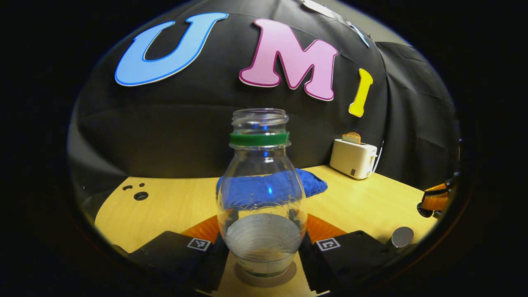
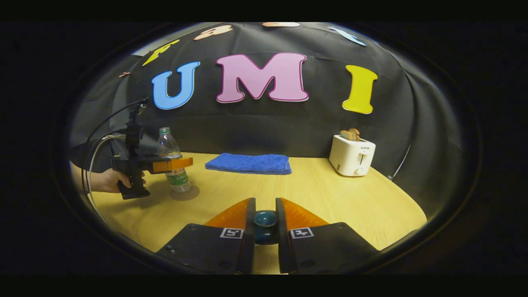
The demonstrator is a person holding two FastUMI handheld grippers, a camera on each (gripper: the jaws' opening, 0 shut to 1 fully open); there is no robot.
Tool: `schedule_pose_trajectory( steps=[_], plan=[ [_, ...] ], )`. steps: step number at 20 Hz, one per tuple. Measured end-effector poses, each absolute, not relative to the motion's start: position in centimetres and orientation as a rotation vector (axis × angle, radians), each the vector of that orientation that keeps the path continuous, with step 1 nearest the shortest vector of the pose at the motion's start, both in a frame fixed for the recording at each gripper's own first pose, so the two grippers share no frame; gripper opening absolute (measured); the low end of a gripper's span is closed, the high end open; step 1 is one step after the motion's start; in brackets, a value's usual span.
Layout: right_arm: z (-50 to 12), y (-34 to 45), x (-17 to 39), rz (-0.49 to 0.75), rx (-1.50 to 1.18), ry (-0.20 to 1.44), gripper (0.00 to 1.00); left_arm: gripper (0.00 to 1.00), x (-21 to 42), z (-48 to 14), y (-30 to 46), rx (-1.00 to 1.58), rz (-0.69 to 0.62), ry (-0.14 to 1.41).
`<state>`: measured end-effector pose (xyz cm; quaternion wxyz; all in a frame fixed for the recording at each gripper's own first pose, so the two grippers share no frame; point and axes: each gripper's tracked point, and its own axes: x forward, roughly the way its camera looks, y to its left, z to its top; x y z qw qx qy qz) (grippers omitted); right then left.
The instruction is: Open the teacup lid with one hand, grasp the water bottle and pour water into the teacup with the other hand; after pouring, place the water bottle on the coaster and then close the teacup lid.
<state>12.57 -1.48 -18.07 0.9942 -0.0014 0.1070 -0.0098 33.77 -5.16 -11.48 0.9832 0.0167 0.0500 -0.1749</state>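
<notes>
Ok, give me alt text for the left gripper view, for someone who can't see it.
An uncapped clear water bottle, holding a little water, stands on a round coaster between the left gripper's two fingers. Behind it on the wooden table lie a blue cloth and a white toaster.

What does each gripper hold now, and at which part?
The left gripper grips the water bottle around its lower body, standing on the coaster. The right gripper pinches the teacup lid by its knob.
</notes>
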Motion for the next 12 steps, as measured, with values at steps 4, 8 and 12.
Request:
schedule_pose_trajectory(
  steps=[4,8,12],
  plan=[
    [-18.4,-0.5,12.5,-0.003,-0.008,0.221,0.25,0.80,33.8,-11.5,-5.0,0.030,-0.328,0.095],
    [-18.4,0.0,12.5,0.005,-0.008,0.221,0.27,0.81,33.4,-11.9,-4.9,0.029,-0.335,0.107],
    [-18.3,0.1,12.4,0.006,-0.003,0.222,0.27,0.83,33.2,-12.0,-4.8,0.054,-0.331,0.124]
  ],
)
